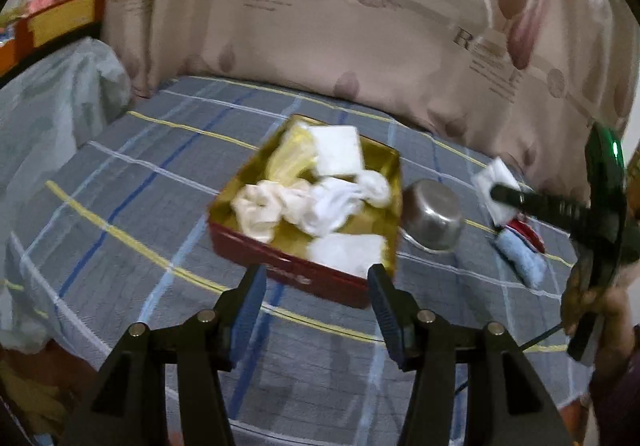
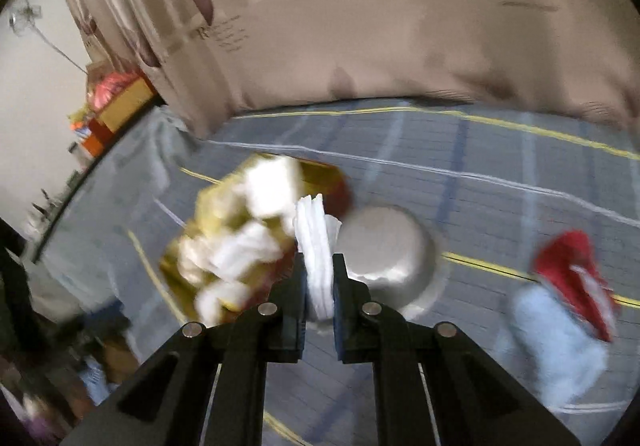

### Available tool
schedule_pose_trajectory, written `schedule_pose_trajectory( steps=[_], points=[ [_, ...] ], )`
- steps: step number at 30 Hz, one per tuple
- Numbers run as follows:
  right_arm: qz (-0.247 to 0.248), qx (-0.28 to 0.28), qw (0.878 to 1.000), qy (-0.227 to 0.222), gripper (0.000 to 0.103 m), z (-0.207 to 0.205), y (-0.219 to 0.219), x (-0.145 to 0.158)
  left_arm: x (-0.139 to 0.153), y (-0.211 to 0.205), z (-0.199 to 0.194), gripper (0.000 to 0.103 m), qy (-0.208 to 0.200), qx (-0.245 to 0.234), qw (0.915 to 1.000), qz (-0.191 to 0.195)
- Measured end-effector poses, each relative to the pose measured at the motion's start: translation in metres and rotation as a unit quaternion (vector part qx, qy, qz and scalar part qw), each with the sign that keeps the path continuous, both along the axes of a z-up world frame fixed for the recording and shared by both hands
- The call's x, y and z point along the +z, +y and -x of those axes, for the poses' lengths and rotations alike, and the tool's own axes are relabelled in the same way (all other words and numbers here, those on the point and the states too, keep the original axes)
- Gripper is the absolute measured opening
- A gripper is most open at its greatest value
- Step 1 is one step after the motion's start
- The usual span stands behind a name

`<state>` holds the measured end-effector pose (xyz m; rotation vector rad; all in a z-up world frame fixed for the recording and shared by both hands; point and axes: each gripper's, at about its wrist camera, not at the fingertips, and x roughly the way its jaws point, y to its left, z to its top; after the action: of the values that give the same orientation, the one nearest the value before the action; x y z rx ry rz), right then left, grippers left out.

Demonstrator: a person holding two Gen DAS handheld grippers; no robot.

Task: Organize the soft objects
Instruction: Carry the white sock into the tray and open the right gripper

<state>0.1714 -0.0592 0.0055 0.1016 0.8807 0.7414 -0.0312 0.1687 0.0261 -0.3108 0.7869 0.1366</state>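
steel pot (image 1: 434, 215) overturned on bedsheet (image 1: 132, 213) | curtain (image 1: 360, 25) behind | orange-yellow box (image 1: 48, 25) far-left

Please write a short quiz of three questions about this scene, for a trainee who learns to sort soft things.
1. True or false: the right gripper is shut on a white folded cloth.
2. What lies in the tin? A) white cloths B) spoons C) nothing
3. Fill in: the steel bowl lies ____ the tin, on the bed.

Key
1. True; the cloth sits between both pads.
2. A; several white and cream cloths lie inside, some folded, some crumpled.
3. Beside. The left gripper is open and holds nothing. A blue towel and a red item are still on the bed.
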Motion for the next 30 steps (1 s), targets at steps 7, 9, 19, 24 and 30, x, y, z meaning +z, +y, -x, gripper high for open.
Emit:
schedule_pose_trajectory(
  steps=[7,9,19,24,30],
  points=[
    [0.02,0.024,0.999,0.025,0.01,-0.021,0.092,-0.012,-0.006,0.014,0.009,0.054,-0.006,0.038,0.999,-0.021],
    [0.034,0.018,0.999,0.032,0.01,-0.029,0.109,-0.023,-0.005,0.017,0.011,0.055,-0.01,0.041,0.9989,-0.021],
    [0.07,-0.006,0.996,0.056,0.011,-0.055,0.141,-0.06,-0.014,0.03,0.009,0.056,0.003,0.034,0.9993,0.013],
    [0.088,-0.004,0.995,0.048,0.011,-0.055,0.146,-0.067,-0.019,0.038,0.008,0.056,0.012,0.039,0.9989,0.021],
    [0.104,-0.001,0.994,0.032,0.013,-0.053,0.151,-0.07,-0.025,0.046,0.008,0.056,0.019,0.049,0.9979,0.038]
  ],
)
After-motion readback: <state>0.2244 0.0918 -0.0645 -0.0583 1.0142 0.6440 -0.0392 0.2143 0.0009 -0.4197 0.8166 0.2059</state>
